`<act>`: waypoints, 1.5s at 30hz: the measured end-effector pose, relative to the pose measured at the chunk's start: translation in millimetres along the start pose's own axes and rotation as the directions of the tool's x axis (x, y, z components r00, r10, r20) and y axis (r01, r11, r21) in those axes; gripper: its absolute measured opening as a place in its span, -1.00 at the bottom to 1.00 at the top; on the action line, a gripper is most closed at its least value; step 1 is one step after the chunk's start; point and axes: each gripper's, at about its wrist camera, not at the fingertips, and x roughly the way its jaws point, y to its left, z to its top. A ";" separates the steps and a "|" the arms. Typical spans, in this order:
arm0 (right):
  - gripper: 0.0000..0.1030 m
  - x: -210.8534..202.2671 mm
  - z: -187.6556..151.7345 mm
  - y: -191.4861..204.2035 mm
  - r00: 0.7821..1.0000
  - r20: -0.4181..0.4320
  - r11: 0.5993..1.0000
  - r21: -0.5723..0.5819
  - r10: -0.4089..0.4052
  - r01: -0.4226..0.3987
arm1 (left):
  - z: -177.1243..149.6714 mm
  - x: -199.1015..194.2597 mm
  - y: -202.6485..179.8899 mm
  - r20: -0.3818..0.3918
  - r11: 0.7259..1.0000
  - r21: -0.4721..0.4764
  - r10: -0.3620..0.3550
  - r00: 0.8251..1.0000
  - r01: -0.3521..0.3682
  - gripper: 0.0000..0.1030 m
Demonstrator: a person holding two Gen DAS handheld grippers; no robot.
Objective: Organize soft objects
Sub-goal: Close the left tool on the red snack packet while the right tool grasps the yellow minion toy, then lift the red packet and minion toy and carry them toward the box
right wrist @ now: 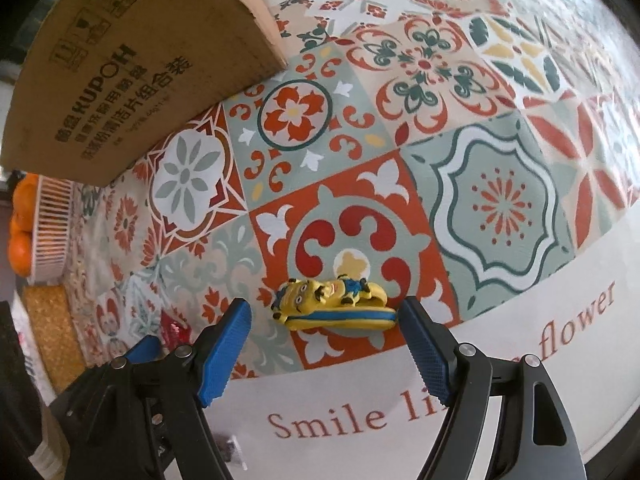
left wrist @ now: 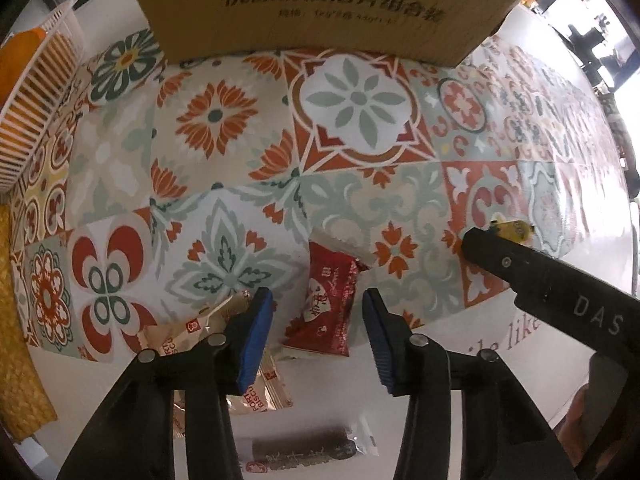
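Right wrist view shows the right tool [right wrist: 324,344] with jaws apart just short of a small yellow slipper toy [right wrist: 334,306] lying on the desk [right wrist: 500,200], likely light and squashy, best pinched across its narrow sole.

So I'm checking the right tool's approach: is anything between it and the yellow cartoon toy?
Nothing visible: the right tool has open jaws either side of the yellow cartoon-figure soft toy lying on the patterned tablecloth.
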 end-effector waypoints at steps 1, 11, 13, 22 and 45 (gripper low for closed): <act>0.50 1.5 -0.7 3.7 1.000 0.000 1.000 -0.018 -0.017 0.017 | -0.8 1.2 -0.1 0.001 1.000 -0.002 0.002 1.000 -0.002 -0.21; 0.04 3.3 -21.2 22.2 0.996 0.049 0.994 -0.068 -0.079 0.082 | -7.4 2.1 24.1 0.025 0.999 -0.033 -0.032 0.999 0.032 -0.57; 0.03 3.7 -22.6 22.7 0.996 0.050 0.995 -0.066 -0.068 0.072 | -10.0 1.6 29.0 0.025 0.998 -0.038 -0.042 0.999 0.043 -0.57; -0.45 -15.8 -22.4 0.7 0.998 0.037 0.998 -0.053 0.044 -0.042 | -18.0 -26.9 36.2 0.088 0.997 -0.040 -0.066 0.994 0.070 -0.57; 0.53 -12.0 4.7 23.6 1.000 0.017 0.987 -0.158 -0.011 0.014 | -9.0 -24.3 44.3 0.087 0.995 -0.080 -0.057 0.995 0.064 -0.57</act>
